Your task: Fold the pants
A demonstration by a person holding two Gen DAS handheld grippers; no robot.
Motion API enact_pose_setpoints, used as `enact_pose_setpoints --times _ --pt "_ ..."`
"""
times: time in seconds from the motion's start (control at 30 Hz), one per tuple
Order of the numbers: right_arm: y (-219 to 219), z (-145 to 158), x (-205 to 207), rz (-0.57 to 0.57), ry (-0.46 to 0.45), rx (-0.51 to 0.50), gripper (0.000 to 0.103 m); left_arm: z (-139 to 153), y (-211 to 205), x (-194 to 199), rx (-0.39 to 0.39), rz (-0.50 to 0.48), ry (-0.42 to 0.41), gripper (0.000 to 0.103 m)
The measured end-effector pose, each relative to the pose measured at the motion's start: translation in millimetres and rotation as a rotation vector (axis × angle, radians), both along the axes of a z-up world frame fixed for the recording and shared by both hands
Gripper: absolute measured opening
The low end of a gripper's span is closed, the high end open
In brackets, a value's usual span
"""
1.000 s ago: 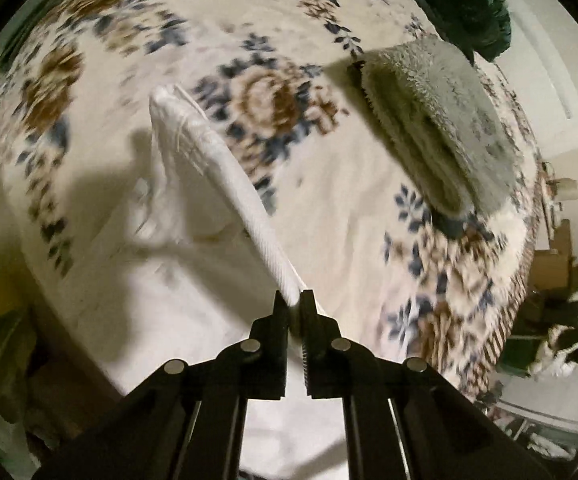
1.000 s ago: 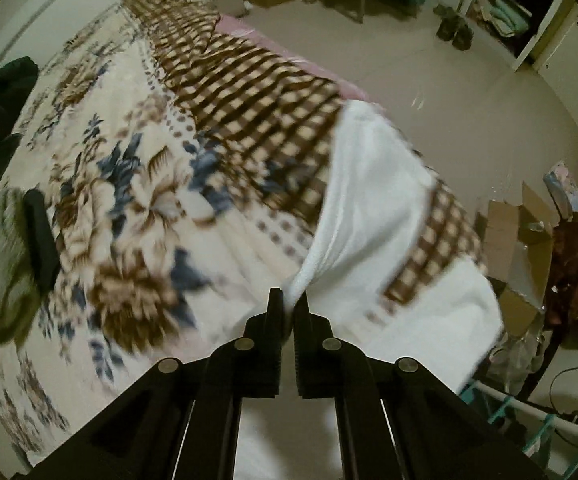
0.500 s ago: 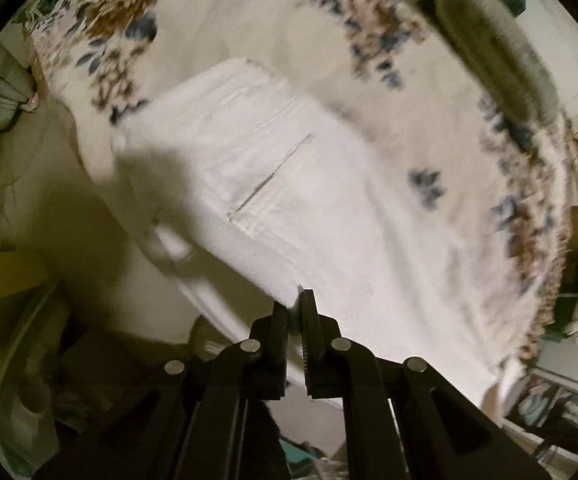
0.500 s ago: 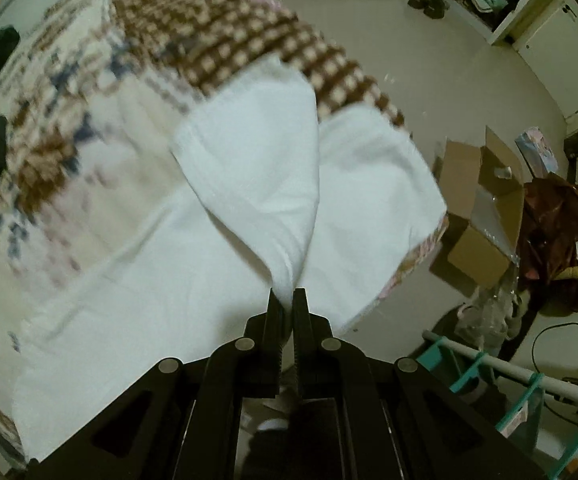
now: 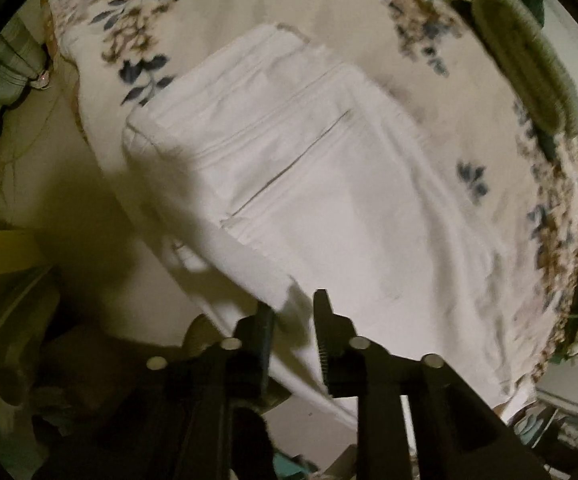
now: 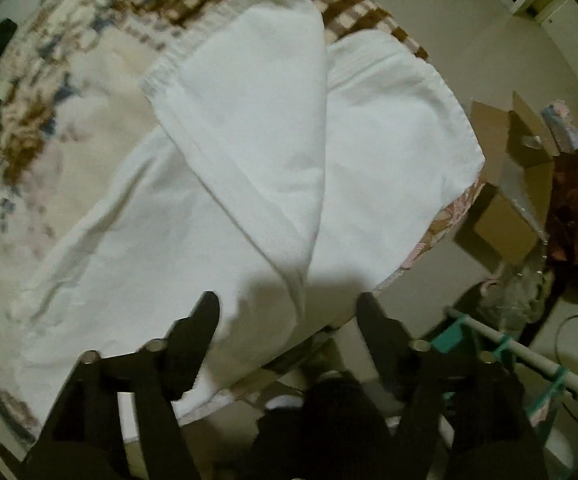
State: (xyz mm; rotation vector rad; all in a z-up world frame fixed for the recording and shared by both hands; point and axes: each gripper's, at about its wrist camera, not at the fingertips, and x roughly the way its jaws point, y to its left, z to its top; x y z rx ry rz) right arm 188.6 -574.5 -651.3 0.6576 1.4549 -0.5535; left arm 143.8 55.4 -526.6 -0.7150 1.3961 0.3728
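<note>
White pants [image 5: 329,184] lie on the floral bedspread [image 5: 369,12], waist end with a pocket slit toward the bed's near edge. My left gripper [image 5: 293,304] is open, its jaws a small way apart just over the waist corner, holding nothing. In the right wrist view the leg end [image 6: 257,152] lies with one leg folded across the other, hems near the checkered border. My right gripper [image 6: 287,304] is wide open above the near edge of the legs, empty.
A folded grey-green towel [image 5: 525,64] lies at the far right of the bed. Cardboard boxes [image 6: 513,184] and clutter stand on the floor beside the bed. A white rail with teal clips [image 6: 521,352] is near my right gripper.
Both grippers held the pants raised, lowered them flat onto the bed, then opened and let go. The right jaws opened wide, the left only a little.
</note>
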Motion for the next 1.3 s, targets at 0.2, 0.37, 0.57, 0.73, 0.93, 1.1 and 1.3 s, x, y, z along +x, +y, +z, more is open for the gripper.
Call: enact_pose_setpoints --times 0.2,0.37,0.57,0.73,0.93,1.1,1.3 --pt "-20 31 0 0.002 -0.08 -0.071 0.074 34 -51 29 0.194 -0.161 -0.033 0.056" --pt "-19 32 52 0.125 -0.088 -0.191 0.074 49 -113 39 0.41 -0.379 -0.004 0.057" --pt "9 -7 117 0.355 -0.026 -0.295 0.074 45 -156 22 0.429 -0.491 0.049 0.057" --pt "4 -28 123 0.411 0.018 -0.408 0.057 38 -193 32 0.412 -0.538 0.062 0.057" --pt "-89 0 62 0.044 -0.01 -0.349 0.014 38 -259 51 0.413 -0.654 -0.015 0.057" --pt "-169 -22 -9 -0.281 -0.034 -0.036 0.016 18 -320 57 0.369 -0.795 -0.031 0.057" --pt "-211 -25 -30 -0.405 -0.212 0.137 0.032 -12 -371 57 0.432 -0.941 -0.022 0.057"
